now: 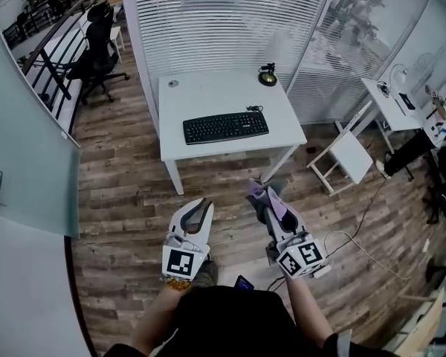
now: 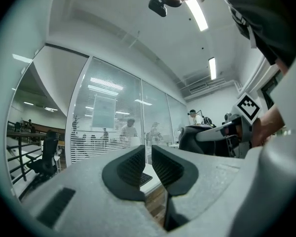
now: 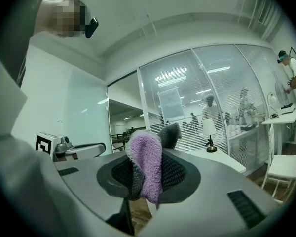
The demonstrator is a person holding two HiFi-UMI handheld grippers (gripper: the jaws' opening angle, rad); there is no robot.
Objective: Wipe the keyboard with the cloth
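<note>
Two steps remain before the keyboard [image 1: 225,127] — right gripper [image 1: 263,196] pinching the cloth [image 3: 147,167], left gripper [image 1: 201,208] pressed together, empty — so we should approach level.

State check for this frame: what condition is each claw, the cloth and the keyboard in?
Black computer keyboard: flat on white rectangular table, nothing touching it.
Left claw: shut, empty.
Right claw: shut on purple and grey fluffy cloth.
Cloth: clamped between the jaws, away from the table.
</note>
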